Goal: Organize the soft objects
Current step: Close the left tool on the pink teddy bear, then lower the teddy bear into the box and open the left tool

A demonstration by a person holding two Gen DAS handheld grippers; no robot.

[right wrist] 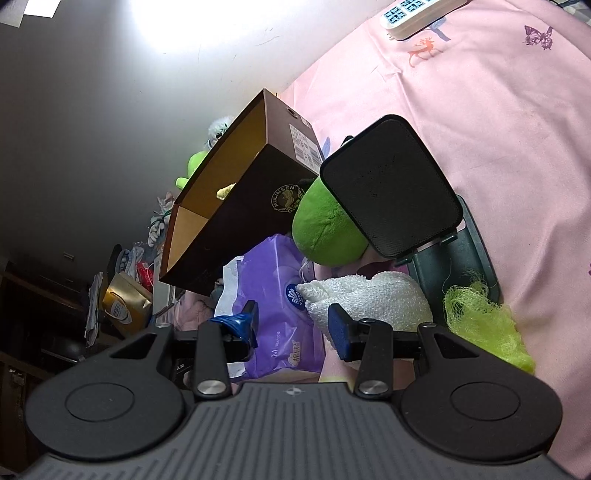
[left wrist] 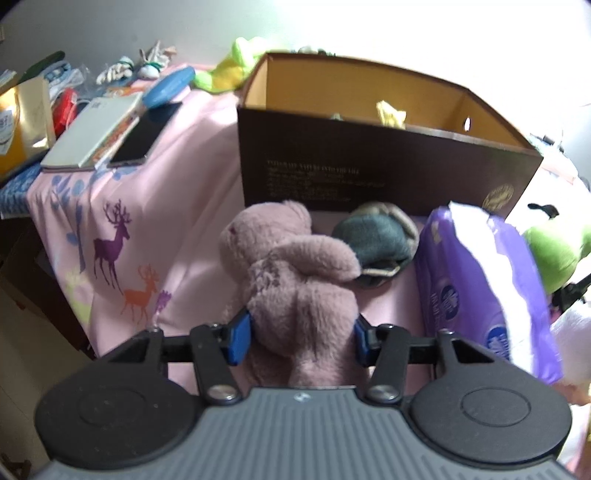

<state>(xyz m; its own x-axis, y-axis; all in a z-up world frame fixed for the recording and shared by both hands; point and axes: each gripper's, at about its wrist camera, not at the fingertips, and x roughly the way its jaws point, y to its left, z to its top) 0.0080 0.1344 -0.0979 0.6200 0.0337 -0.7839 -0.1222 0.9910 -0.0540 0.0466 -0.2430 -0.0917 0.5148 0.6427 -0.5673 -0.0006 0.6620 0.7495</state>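
Note:
A mauve plush bear (left wrist: pixel 295 273) lies on the pink bedsheet in front of an open brown cardboard box (left wrist: pixel 373 162). My left gripper (left wrist: pixel 301 332) has its blue pads pressed on both sides of the bear's lower body. A grey knitted item (left wrist: pixel 376 243) lies beside the bear. In the right wrist view my right gripper (right wrist: pixel 295 325) is open and empty above a purple tissue pack (right wrist: pixel 280 295). A white knitted item (right wrist: pixel 365 295), a green plush (right wrist: pixel 325 232) and the box (right wrist: pixel 236 214) lie ahead of it.
A purple tissue pack (left wrist: pixel 480 284) and a green plush (left wrist: pixel 554 254) lie right of the bear. Books, a phone (left wrist: pixel 144 136) and small items fill the left side. A black speaker (right wrist: pixel 391 192), a yellow-green mesh (right wrist: pixel 484 317) and a power strip (right wrist: pixel 417 14) show in the right wrist view.

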